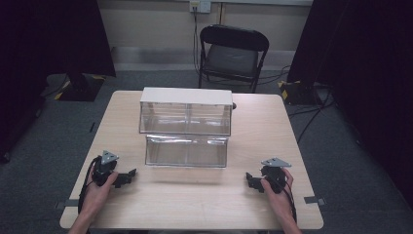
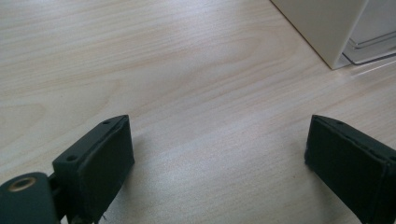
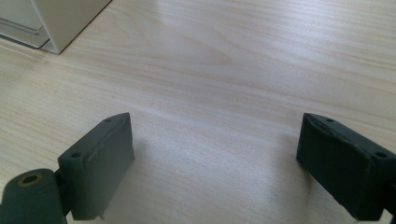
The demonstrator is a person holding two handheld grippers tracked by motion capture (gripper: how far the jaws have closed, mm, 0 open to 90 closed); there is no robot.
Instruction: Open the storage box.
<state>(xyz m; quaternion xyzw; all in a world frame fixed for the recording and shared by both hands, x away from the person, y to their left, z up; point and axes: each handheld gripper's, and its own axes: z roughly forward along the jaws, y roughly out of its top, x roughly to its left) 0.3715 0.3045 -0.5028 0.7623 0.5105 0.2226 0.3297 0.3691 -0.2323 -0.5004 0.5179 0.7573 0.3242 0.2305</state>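
A white-framed cabinet (image 1: 185, 96) with clear plastic drawers stands at the middle of the light wooden table (image 1: 195, 195). Its lower clear drawer (image 1: 187, 151) is pulled out toward me; the upper drawers sit flush. My left gripper (image 1: 127, 176) rests on the table at the front left, held by a hand, jaws wide apart with nothing between them. My right gripper (image 1: 252, 181) rests at the front right, also open and empty. The left gripper view has the cabinet's corner (image 2: 327, 28) at its upper right; the right gripper view has that corner (image 3: 60, 21) at its upper left.
A black folding chair (image 1: 231, 53) stands behind the table. Dark curtains hang at both sides, and cables run over the grey floor at the right. Bare tabletop lies between the two grippers and in front of the drawer.
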